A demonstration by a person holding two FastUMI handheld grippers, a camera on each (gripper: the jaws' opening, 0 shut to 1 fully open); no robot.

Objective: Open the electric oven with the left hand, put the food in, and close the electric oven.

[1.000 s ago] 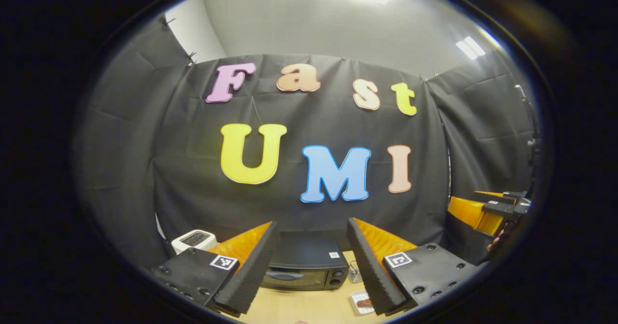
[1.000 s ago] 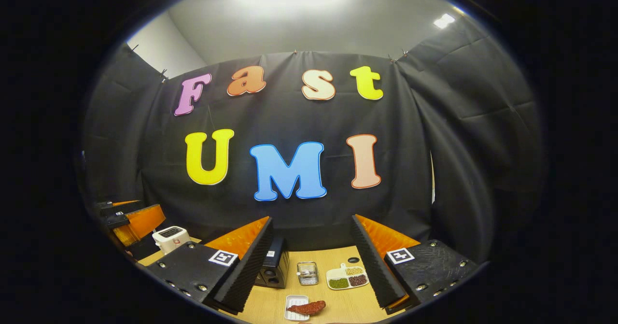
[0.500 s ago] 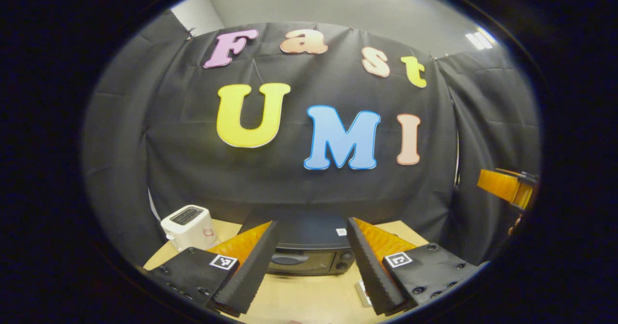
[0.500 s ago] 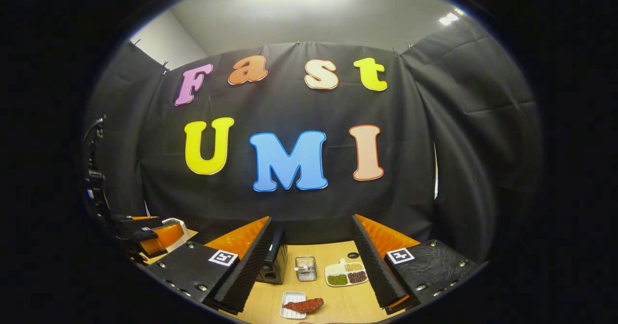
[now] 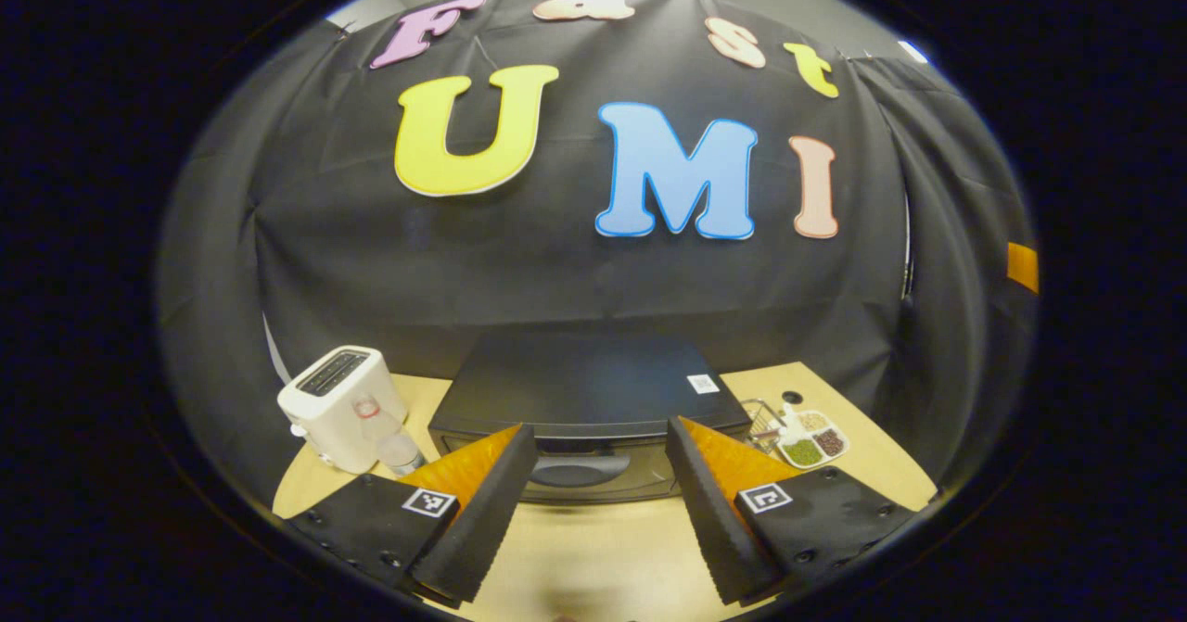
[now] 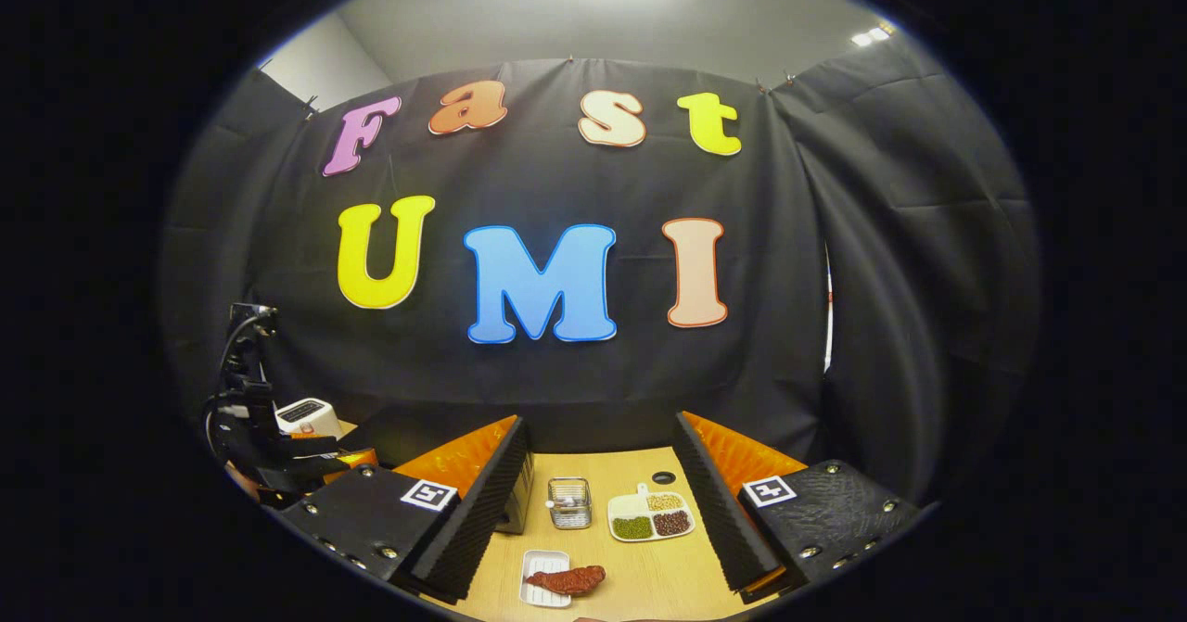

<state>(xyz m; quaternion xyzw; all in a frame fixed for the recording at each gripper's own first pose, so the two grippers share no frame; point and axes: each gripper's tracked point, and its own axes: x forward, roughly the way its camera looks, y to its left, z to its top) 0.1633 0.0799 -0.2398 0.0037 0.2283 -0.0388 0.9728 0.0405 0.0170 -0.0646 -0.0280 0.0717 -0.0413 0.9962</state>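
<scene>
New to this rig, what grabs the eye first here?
The black oven, door shut, sits dead ahead between the open fingers of the left gripper, with a white toaster to its left. In the right gripper view, reddish food lies on a small white tray on the table, between the fingers of the open right gripper.

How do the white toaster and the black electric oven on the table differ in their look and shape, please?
The toaster is white, small and upright, with slots in its top; the electric oven is black, much wider and low, with a flat top. The oven has a front door with a handle, shut now; the toaster has no door. Both stand on the wooden table against the cloth wall, the toaster to the oven's left in the left gripper view.
</scene>
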